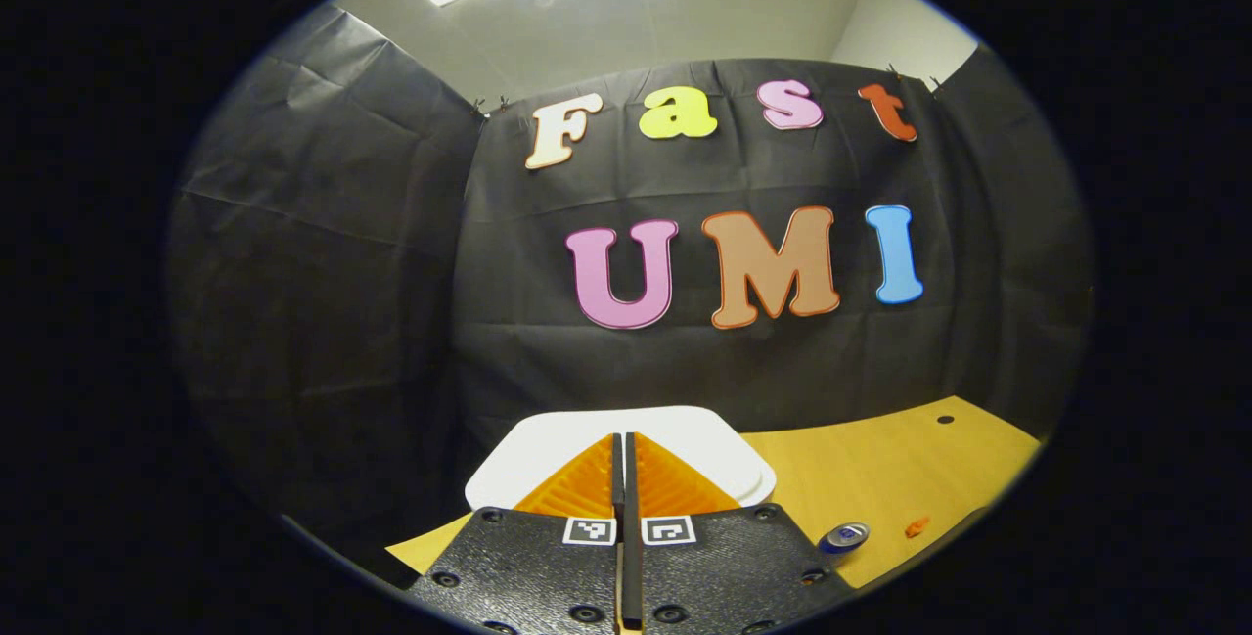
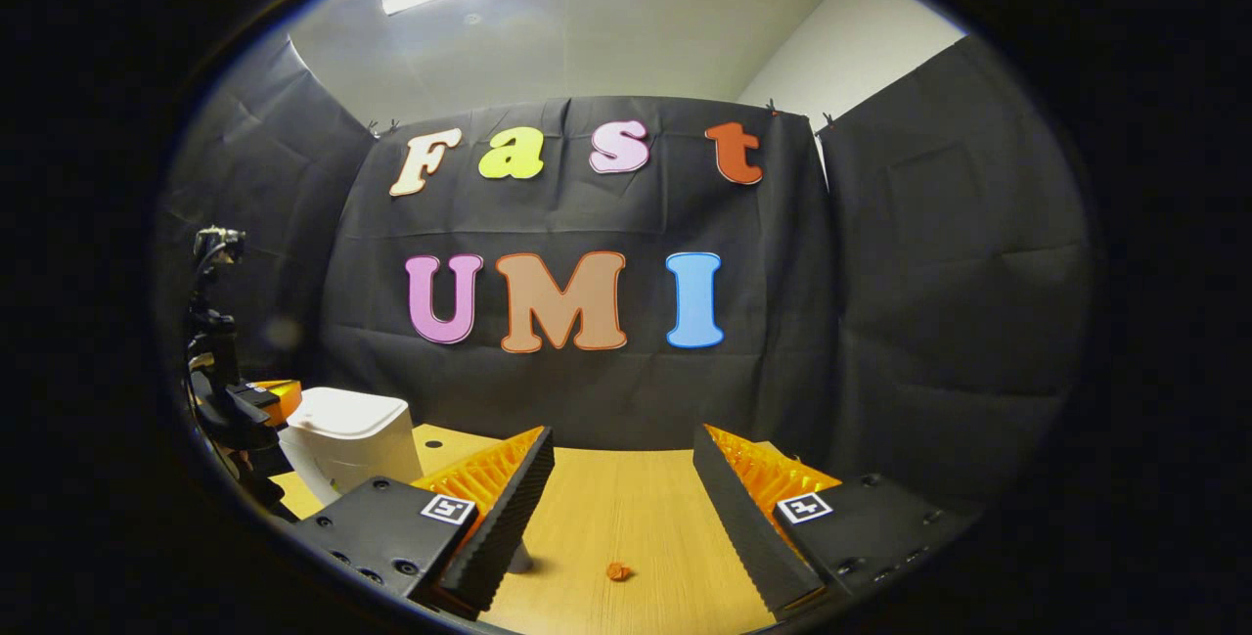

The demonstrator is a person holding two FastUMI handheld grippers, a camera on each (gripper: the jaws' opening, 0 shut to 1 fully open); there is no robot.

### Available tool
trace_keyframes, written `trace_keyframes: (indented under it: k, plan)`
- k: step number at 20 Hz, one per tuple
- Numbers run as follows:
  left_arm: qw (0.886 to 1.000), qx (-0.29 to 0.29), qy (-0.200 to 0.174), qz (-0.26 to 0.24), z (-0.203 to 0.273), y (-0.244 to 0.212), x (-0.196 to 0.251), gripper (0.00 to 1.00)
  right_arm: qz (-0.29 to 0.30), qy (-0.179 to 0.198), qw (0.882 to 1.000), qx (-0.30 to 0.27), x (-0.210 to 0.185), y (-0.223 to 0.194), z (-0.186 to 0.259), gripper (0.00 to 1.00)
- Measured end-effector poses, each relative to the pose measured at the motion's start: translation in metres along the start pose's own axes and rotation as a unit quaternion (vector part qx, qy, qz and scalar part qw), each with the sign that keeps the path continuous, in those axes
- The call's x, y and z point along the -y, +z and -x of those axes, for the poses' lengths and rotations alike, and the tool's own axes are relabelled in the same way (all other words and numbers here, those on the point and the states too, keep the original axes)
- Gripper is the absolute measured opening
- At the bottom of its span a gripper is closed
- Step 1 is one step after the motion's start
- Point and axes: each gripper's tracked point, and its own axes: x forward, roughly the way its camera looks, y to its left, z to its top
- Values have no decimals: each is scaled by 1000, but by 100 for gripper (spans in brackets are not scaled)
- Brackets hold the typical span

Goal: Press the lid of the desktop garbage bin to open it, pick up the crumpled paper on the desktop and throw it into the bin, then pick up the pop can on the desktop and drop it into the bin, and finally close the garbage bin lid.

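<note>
The white garbage bin (image 1: 704, 444) sits at the table's left end with its lid down; it also shows as a white box, the bin (image 2: 347, 449), at the left of the right gripper view. My left gripper (image 1: 623, 464) is shut, empty, with its tips over the lid; I cannot tell if they touch it. The left gripper (image 2: 235, 400) shows beside the bin from the other side. The pop can (image 1: 843, 537) stands on the table to the right, with a small orange crumpled paper (image 1: 916, 525) beyond it. My right gripper (image 2: 624, 488) hangs open over the table, the crumpled paper (image 2: 616, 571) between its fingers' lines.
The yellow wooden table (image 2: 626, 508) runs to the black cloth wall behind. A small dark hole (image 1: 945, 418) marks the tabletop near its far right corner. A grey shape (image 2: 520, 557) peeks out beside my right gripper's left finger.
</note>
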Motion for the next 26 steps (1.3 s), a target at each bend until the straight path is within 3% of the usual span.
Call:
trace_keyframes:
  k: [4, 8, 13, 16, 19, 21, 26]
  plan:
    - [999, -32, -6, -1, -3, -25, -1, 0, 7, -8, 1000, -10, 0, -6, 3, 96]
    - [1000, -13, -3, -7, -5, -20, -2, 0, 14, -12, 1000, -19, 1, -12, 3, 96]
    - [998, -28, -11, 58, -1, -25, -3, 0, 21, -8, 999, -27, -3, -18, 4, 96]
    - [998, -17, -20, 50, -3, -23, -1, 0, 17, -2, 999, -30, -5, -20, 6, 96]
    - [999, -20, -9, 29, -8, -16, -5, 0, 13, 1, 999, -32, -4, -22, 6, 96]
    - [998, -33, 1, 48, -6, -13, -7, 0, 10, 3, 999, -36, -4, -26, 7, 96]
    - [999, 5, 7, 51, 1, 28, -15, 0, 3, 2, 999, -37, 1, -29, 8, 96]
